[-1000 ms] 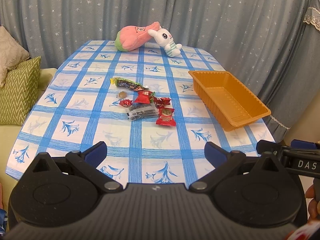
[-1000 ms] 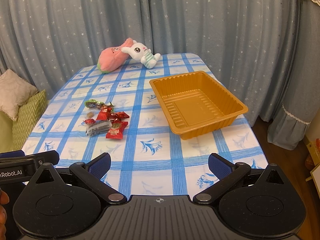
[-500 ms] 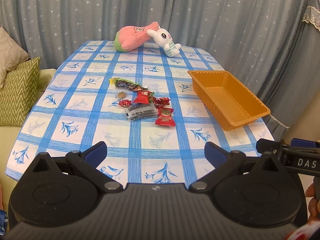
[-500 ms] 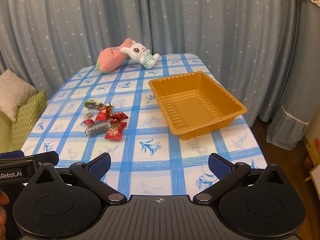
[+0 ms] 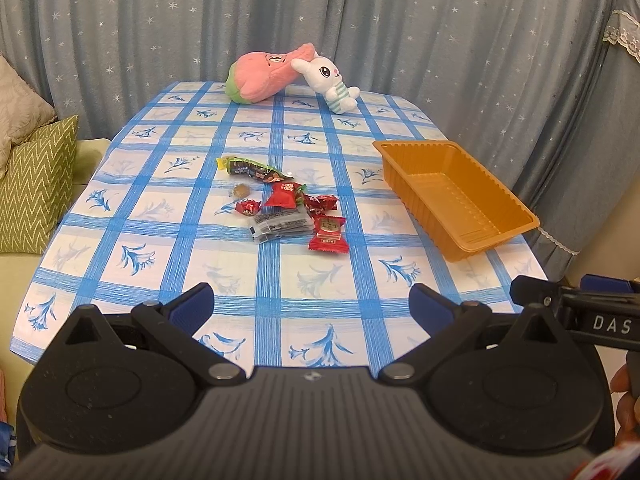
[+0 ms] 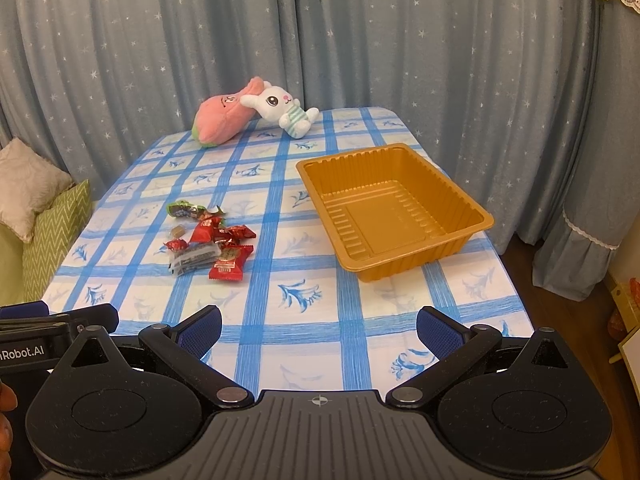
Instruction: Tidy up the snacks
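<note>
1. The left tongs [image 5: 311, 307] hover level above the near edge of the tabletop [image 5: 280, 272], spread wide with nothing between the blue pads, pointing toward the snack pile.
2. The right tongs [image 6: 319, 330] hang just beside them at a similar height — likewise released and empty, aimed between the pile and the tray.
3. The snacks [image 6: 208, 240] lie in a loose heap on the checked cloth: red wrappers, a clear packet with dark contents, a green-ended packet at the far side, one small brown sweet.
4. The orange tray [image 6: 468, 236] sits well apart to the right of the heap, near the tabletop's edge — nothing in it.
5. Two plush toys [image 5: 288, 76] lean together at the far end, against the curtain [image 5: 440, 32].
</note>
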`<state>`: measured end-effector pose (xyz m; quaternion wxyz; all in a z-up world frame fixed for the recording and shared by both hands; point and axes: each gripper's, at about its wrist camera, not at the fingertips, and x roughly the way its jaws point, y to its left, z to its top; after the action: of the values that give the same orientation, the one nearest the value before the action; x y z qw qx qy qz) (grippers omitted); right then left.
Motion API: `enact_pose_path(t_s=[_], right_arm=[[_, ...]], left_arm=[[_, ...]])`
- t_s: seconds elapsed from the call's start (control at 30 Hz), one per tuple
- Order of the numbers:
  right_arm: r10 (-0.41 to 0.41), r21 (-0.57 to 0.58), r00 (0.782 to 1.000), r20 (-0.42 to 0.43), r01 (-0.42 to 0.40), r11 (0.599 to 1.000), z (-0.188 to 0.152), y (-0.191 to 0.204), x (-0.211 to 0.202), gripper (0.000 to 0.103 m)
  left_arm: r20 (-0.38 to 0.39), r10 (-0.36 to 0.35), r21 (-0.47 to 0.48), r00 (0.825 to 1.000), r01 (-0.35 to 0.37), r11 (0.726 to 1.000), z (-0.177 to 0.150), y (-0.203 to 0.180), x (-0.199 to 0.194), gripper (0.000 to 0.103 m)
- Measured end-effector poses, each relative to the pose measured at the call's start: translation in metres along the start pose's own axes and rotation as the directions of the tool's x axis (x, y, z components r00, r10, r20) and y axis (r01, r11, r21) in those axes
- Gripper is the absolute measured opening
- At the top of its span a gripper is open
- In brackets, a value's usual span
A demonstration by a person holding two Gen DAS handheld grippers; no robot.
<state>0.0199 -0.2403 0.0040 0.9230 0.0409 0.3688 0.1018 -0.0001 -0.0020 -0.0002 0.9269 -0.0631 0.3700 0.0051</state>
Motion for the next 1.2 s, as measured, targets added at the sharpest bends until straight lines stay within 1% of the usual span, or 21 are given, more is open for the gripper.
enact_pose_path(t_s=[0.6, 0.73, 0.87, 1.07, 1.2], right_arm=[[-0.002, 0.004, 1.0, 0.001, 0.002, 1.0, -0.001, -0.002, -0.001, 0.103], [-0.006, 0.009, 1.0, 0.006, 0.006, 1.0, 0.004, -0.006, 0.003, 0.103], [-0.005, 0.014, 1.0, 0.018, 0.005, 1.0, 0.005, -0.007, 0.008, 0.103], [0.011, 0.009, 1.0, 0.024, -0.011, 1.0, 0.005, 0.0, 0.023, 0.102], [0.034, 0.007, 0.999, 0.036, -0.034, 0.999, 0.01, 0.009, 0.039, 0.102]], left_arm=[[-0.002, 0.0, -0.001, 1.0, 0.0, 1.0, 0.0, -0.001, 0.0, 0.103], [-0.01, -0.012, -0.009, 1.0, 0.012, 1.0, 0.001, -0.004, 0.001, 0.103], [-0.021, -0.009, -0.006, 1.0, 0.009, 1.0, -0.003, -0.006, 0.011, 0.103], [-0.041, 0.012, -0.022, 0.999, -0.013, 1.0, 0.001, 0.023, 0.031, 0.103], [-0.044, 0.028, 0.006, 0.999, -0.027, 1.0, 0.012, 0.038, 0.048, 0.103]])
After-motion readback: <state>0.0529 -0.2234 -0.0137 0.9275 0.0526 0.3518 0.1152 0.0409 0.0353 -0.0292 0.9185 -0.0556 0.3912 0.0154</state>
